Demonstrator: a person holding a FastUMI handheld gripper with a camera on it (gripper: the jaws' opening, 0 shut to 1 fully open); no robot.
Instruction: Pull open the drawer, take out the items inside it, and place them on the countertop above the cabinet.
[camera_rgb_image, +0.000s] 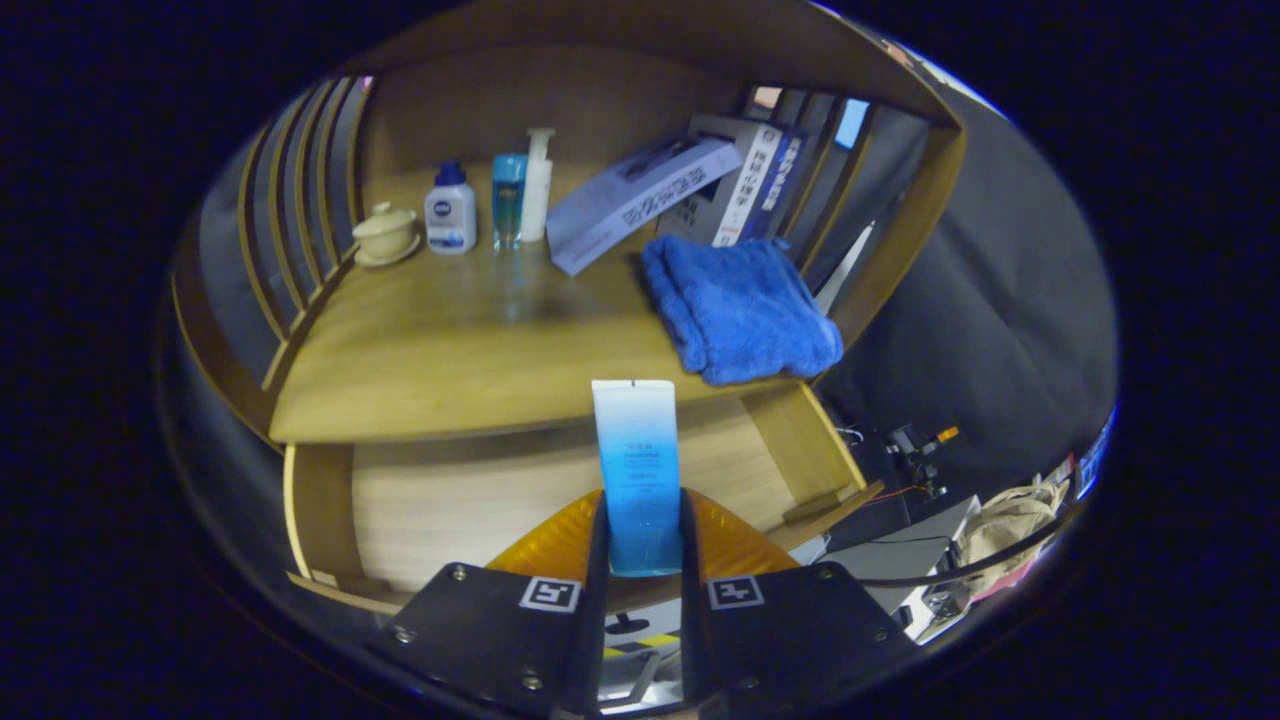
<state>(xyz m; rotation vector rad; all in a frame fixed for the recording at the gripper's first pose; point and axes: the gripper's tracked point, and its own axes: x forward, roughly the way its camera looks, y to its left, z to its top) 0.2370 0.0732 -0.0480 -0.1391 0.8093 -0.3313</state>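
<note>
Jaws nearly closed, both fingers pressing the sides of a tube (637, 470) that stands upright between them, its flat crimped end uppermost and its lower end down between the fingers; the gripper (643, 545) is thus clamped on the tube. The tube is white at the top, shading to blue below. It is held above the open drawer (450, 500), whose pale wooden floor lies beneath and beyond the fingers, with one side wall to the left and another to the right. Beyond the tube's upper end runs the front edge of the countertop (450, 340), a wooden surface enclosed by a slatted rail on the left, a solid back panel and slats on the right. On the countertop, at the back left, stand in a row a lidded cup (385, 233) on a saucer, a white bottle (450, 212) with a blue cap, a slim blue bottle (508, 198) and a white pump bottle (537, 185), the last two touching. To their right a flat grey box (640, 200) leans tilted against upright books (750, 180). A folded blue towel (740, 310) lies at the countertop's right front corner, just beyond and to the right of the tube.
</note>
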